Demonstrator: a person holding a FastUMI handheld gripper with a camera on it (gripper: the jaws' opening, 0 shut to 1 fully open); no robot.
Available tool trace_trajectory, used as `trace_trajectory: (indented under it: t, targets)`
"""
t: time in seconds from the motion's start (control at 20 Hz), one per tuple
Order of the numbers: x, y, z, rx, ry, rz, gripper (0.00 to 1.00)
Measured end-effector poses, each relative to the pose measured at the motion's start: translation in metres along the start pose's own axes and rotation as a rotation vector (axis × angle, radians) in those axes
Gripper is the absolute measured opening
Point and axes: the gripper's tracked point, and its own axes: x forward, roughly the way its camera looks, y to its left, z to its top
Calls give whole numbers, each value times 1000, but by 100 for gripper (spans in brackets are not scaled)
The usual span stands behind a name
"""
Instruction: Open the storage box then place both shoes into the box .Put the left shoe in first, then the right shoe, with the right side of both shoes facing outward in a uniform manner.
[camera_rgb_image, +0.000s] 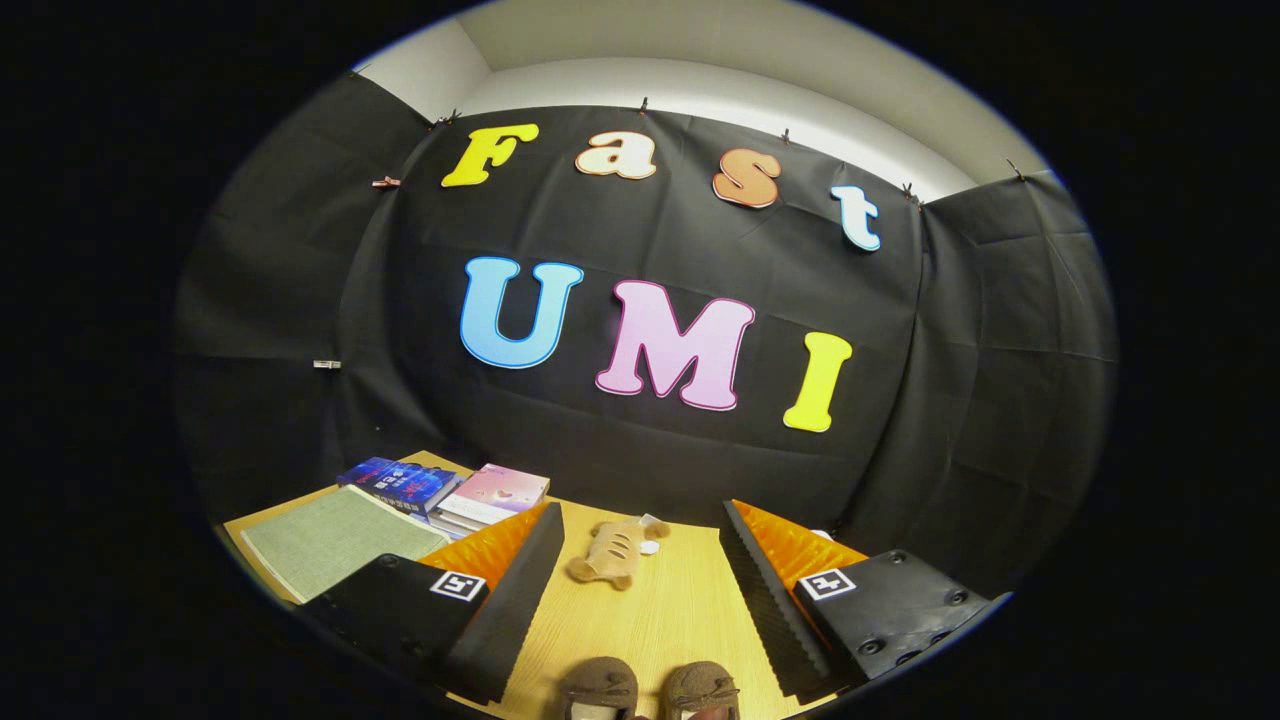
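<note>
Starting at the left edge of the tabletop (640, 620): green mat (335, 540) lying flat near the corner, probably parked there just to stay out of the work zone. Right beside it, toward the far edge, a small stack of books (450, 495), fanned a bit, touching or nearly touching the mat's far corner. Looks like clutter, not part of the job.

Moving toward the middle, a little bread-shaped plush toy (612, 550) sitting near the far edge, beyond the fingers and roughly in line with the gap between them. Again, likely a distractor.

Gripper (640, 600) held up and tipped toward the booth wall, fingers spread wide with nothing between them except bare wood. Seems like a ready pose, open early so either a lid or a shoe can be taken without fuss.

Down at the near edge, between the fingers and close in to the camera: the pair of brown fuzzy shoes (650, 690), side by side, just touching or almost, only the tops visible. Lined up neatly, so handy for grabbing one at a time.

No storage box spotted from this angle, so presumably opening it comes first.
</note>
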Motion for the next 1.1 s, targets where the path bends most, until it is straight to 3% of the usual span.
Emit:
trace_trajectory:
  t: [0.2, 0.35, 0.8, 1.1]
  targets:
    - [3, 7, 2, -5, -10, 30, 97]
    - [7, 25, 3, -3, -20, 106, 97]
    - [6, 106, -10, 190, 52, 521, 97]
    - [-22, 161, -40, 532, 285, 901, 98]
